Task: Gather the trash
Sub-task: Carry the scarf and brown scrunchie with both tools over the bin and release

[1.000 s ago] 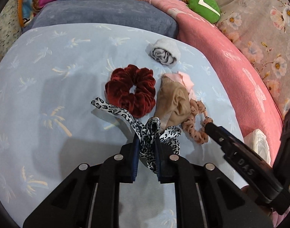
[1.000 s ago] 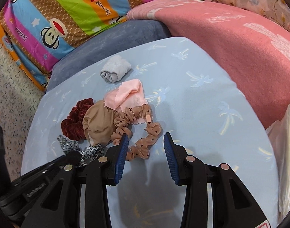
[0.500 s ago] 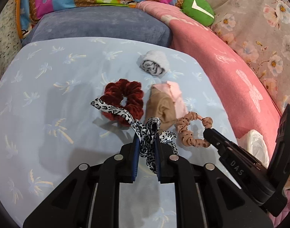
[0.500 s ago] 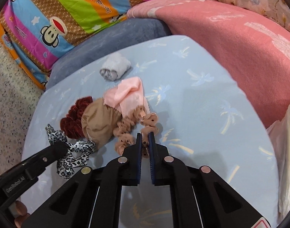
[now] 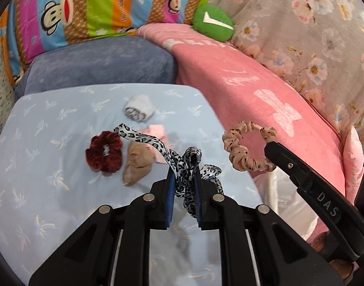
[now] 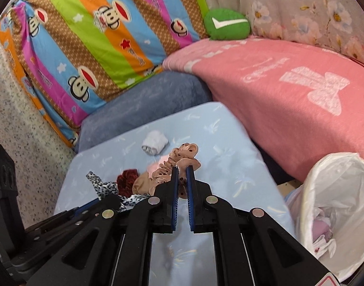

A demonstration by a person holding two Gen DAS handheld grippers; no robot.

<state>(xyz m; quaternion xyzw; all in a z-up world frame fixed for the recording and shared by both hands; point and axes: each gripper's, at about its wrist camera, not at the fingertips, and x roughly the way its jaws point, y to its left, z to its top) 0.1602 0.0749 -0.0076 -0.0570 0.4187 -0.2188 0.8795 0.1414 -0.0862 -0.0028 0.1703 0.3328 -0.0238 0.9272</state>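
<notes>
My left gripper (image 5: 184,166) is shut on a leopard-print ribbon (image 5: 155,144) and holds it above the light blue sheet (image 5: 39,143). My right gripper (image 6: 181,170) is shut on a tan dotted scrunchie (image 6: 182,157), which hangs lifted in the left wrist view (image 5: 246,150). A dark red scrunchie (image 5: 104,152), a tan cloth (image 5: 136,164), a pink cloth (image 5: 157,131) and a rolled white-grey cloth (image 5: 139,110) lie on the sheet. A white bag-lined bin (image 6: 334,212) stands at the right, beside the bed edge.
A pink blanket (image 5: 253,90) lies right of the sheet. A blue-grey cushion (image 5: 101,64), a striped monkey pillow (image 6: 98,35) and a green cushion (image 6: 226,25) sit at the back. Speckled floor (image 6: 27,119) lies at the left.
Both grippers have lifted up and back with their items. The right gripper closed on the tan scrunchie, raised it off the sheet, and the bin came into view.
</notes>
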